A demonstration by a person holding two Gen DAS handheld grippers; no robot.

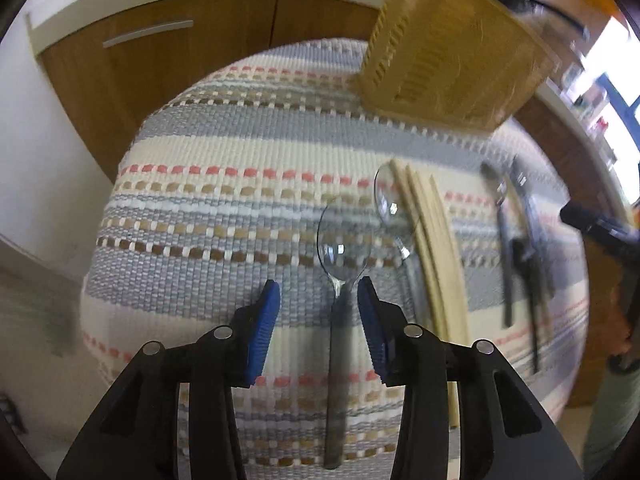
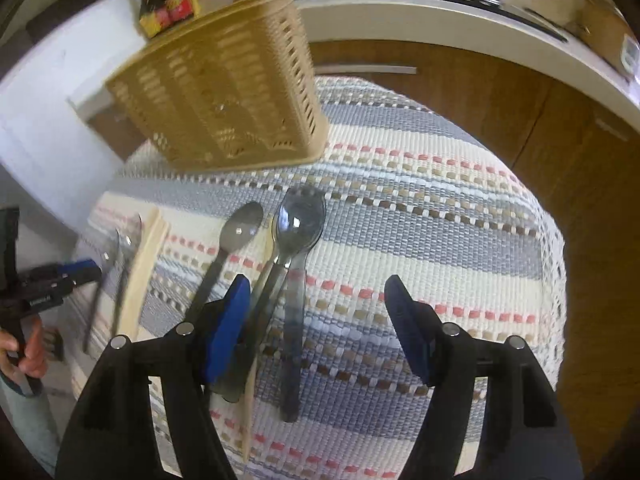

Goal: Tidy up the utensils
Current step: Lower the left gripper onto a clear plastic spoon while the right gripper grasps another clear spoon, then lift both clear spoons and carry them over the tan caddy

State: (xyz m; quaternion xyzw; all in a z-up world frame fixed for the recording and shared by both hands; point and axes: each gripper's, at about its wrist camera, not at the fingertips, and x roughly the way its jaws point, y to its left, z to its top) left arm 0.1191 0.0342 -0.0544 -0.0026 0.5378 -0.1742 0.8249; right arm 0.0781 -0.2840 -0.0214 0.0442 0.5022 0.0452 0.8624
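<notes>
A clear plastic spoon [image 1: 340, 242] lies on the striped mat [image 1: 208, 208], its handle running down between the blue pads of my left gripper [image 1: 319, 298], closer to the right pad; the pads do not press it, so the gripper is open. A second clear spoon [image 1: 394, 206] and pale wooden sticks [image 1: 434, 256] lie just right of it. My right gripper [image 2: 318, 300] stands open over two smoky dark spoons [image 2: 300, 216]; one handle lies between the fingers, the other passes behind the left pad. A grey spoon [image 2: 242, 226] lies to their left. The beige slotted basket [image 2: 224, 92] stands at the mat's far edge.
Dark utensils [image 1: 520, 240] lie at the mat's right side in the left wrist view. Brown cabinet doors [image 2: 500, 92] and a white counter edge [image 2: 440, 12] stand beyond the mat. A hand [image 2: 24, 352] holds the left gripper [image 2: 60, 276] at the left edge.
</notes>
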